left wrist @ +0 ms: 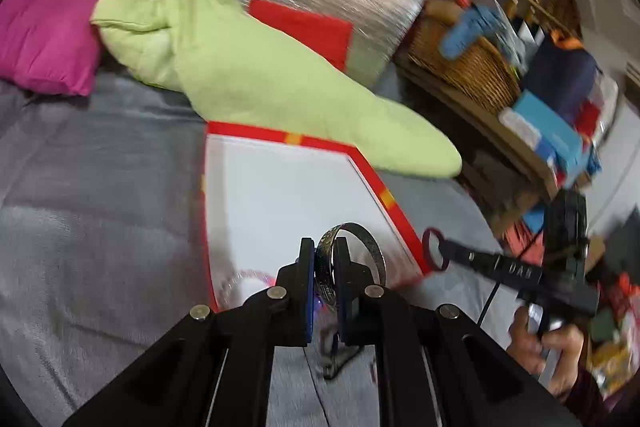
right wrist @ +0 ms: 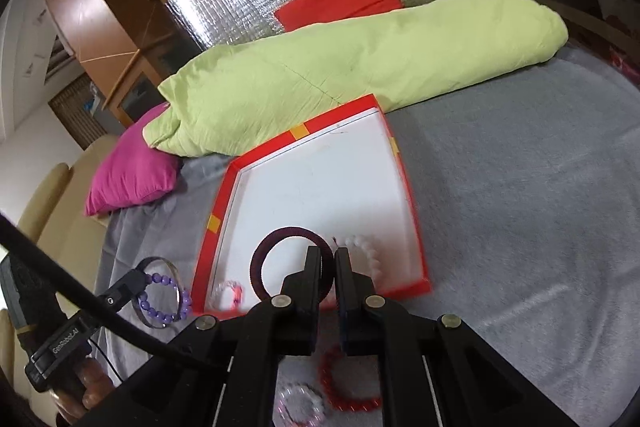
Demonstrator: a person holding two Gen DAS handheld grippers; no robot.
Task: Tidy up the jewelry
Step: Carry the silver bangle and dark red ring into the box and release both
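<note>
Left gripper [left wrist: 324, 247] clamped on a metal bangle [left wrist: 352, 251], right gripper [right wrist: 328, 255] pinching a dark ring [right wrist: 292, 263] over the red tray [right wrist: 308, 131]; thin grips, likely to slip

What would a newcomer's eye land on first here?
The red-rimmed white tray on the grey blanket, with a white bead bracelet inside. Next, the green pillow behind the tray. Then each gripper holds a ring: the left gripper a metal bangle, the right gripper a dark bangle.
</note>
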